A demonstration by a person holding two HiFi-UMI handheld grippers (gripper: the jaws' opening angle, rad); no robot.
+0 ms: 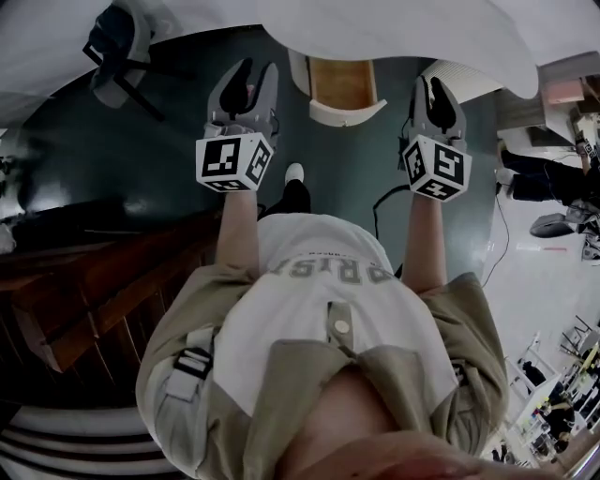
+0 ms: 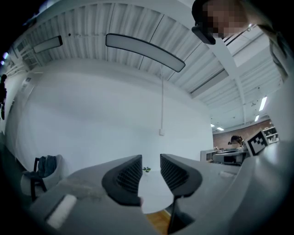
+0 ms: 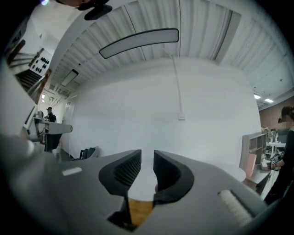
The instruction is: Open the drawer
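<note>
**Vest and shirt up close, drawer out ahead, both grippers empty**

Closest to the head camera are the person's beige vest and white shirt, with both forearms reaching forward over the dark floor. The left gripper is held level with a narrow gap between its jaws and nothing in it. The right gripper shows an even slimmer gap, also empty.

Between them and a little further ahead, the drawer juts out from under the white tabletop, showing its bare wooden floor. Neither gripper touches it.

By this layout the pull looks finished, or very nearly so. If more travel is wanted, one gripper would need to drop to the curved white front, spread its jaws wider, and draw straight back toward the person.
</note>
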